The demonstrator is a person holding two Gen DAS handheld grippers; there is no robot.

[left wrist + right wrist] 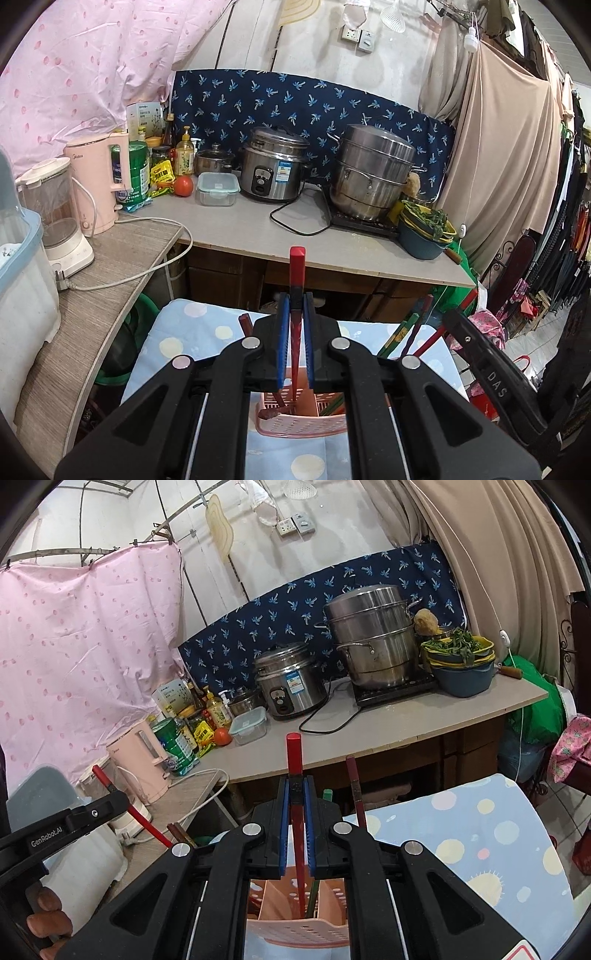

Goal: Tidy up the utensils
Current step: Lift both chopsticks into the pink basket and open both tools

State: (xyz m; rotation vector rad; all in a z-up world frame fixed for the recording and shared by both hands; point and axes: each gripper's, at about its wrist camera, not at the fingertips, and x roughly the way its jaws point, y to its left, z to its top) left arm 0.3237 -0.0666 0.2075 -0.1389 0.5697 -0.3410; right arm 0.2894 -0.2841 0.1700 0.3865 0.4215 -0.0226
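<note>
Where the dotted blue cloth [192,332] covers the near surface, a pink holder [303,421] stands, perforated and split into compartments.

Left gripper [295,306]: blue-padded fingers [282,332] clenched on a red chopstick [296,273], held upright, tip down inside the holder. Its black body reads "GenRobot.AI" in the right wrist view.

Right gripper [295,790]: fingers [283,819] likewise clenched on a second red chopstick [294,757], upright, lower end down in a holder compartment. Its body reads "DAS" in the left wrist view, the rest hidden.

Other holder contents: a dark red chopstick [355,790] and a green one [327,794], both leaning; further sticks partly hidden behind the grippers.

Bench [240,229], back row, left to right:
- blender [55,214], white base, plug lying loose beside it;
- pink kettle [98,181], marked "Midea";
- green can [138,170], label too small to read;
- bottles, jar and a yellow packet, writing illegible;
- tomato [183,185];
- clip-lid box [217,189];
- small lidded pot [214,158];
- rice cooker [275,166], blue-and-white sticker, text unreadable;
- steel steamer [373,170] on a black hob;
- stacked bowls [424,236] holding greens, at the bench's right end.

Wall behind: navy palm-print cloth [295,99], pink sheet [92,66], socket and switch.
</note>
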